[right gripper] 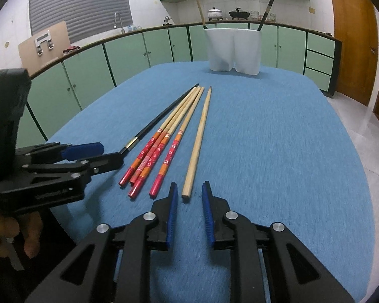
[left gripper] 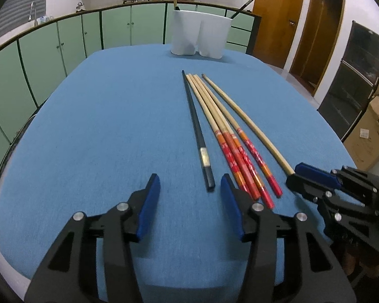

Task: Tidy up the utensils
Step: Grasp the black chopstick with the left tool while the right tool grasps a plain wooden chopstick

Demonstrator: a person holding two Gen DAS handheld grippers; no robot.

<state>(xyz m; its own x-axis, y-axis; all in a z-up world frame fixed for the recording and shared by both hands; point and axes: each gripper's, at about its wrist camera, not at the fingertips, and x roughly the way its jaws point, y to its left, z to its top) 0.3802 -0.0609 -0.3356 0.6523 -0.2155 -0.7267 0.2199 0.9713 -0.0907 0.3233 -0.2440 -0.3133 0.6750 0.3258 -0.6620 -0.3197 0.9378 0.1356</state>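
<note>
Sorting step, pick-up approach. Five chopsticks lie loose on the blue surface (left gripper: pixel 101 126): one black chopstick (left gripper: pixel 198 136), three red-handled chopsticks (left gripper: pixel 227 136) and one plain bamboo chopstick (right gripper: pixel 197 141). The white holder (right gripper: pixel 233 50) stands at the far edge, well apart, with one bamboo and one black stick already in it.

My left claw (left gripper: pixel 189 184) is released, jaws astride the black one's butt end. My right claw (right gripper: pixel 189 192) is released too, narrowly, the plain one's end between the pads. Neither grips yet.

Next, I judge: lower, clench, lift, carry each to its matching compartment.
</note>
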